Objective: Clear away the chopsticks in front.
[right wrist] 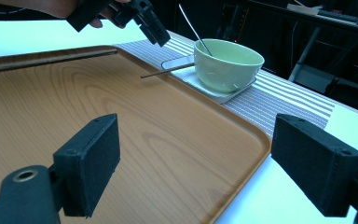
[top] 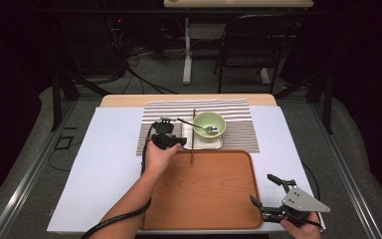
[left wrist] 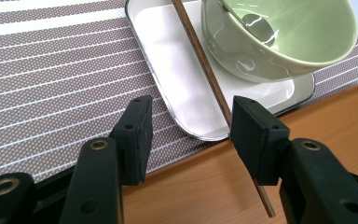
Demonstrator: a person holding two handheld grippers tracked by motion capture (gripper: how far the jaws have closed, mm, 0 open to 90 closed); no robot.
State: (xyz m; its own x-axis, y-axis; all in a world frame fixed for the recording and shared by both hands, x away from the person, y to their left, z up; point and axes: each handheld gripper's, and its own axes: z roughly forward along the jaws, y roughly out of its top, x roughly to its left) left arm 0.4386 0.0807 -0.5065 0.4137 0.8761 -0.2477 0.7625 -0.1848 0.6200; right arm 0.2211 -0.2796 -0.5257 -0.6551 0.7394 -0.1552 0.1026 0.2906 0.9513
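Note:
A pale green bowl (top: pixel 209 125) (left wrist: pixel 284 42) (right wrist: pixel 226 63) with a metal spoon (top: pixel 194 124) (left wrist: pixel 256 23) in it stands on a small white plate (top: pixel 202 144) (left wrist: pixel 177 70). A thin brown stick (top: pixel 193 137) (left wrist: pixel 200 56) (right wrist: pixel 168 71) lies across the plate's left side, its near end over the wooden tray (top: pixel 204 199) (left wrist: pixel 205 186). My left gripper (top: pixel 171 141) (left wrist: pixel 191 116) hovers open over the plate's near corner. The stick runs under its right-hand jaw, and nothing is gripped. My right gripper (top: pixel 260 187) (right wrist: pixel 196 163) is open at the tray's front right corner.
A striped placemat (top: pixel 238 124) (left wrist: pixel 51 70) lies under the plate on a white sheet (top: pixel 114 149) covering the table. The tray (right wrist: pixel 121 116) holds nothing but the stick's end. A dark chair (top: pixel 253 40) and table legs stand beyond the far edge.

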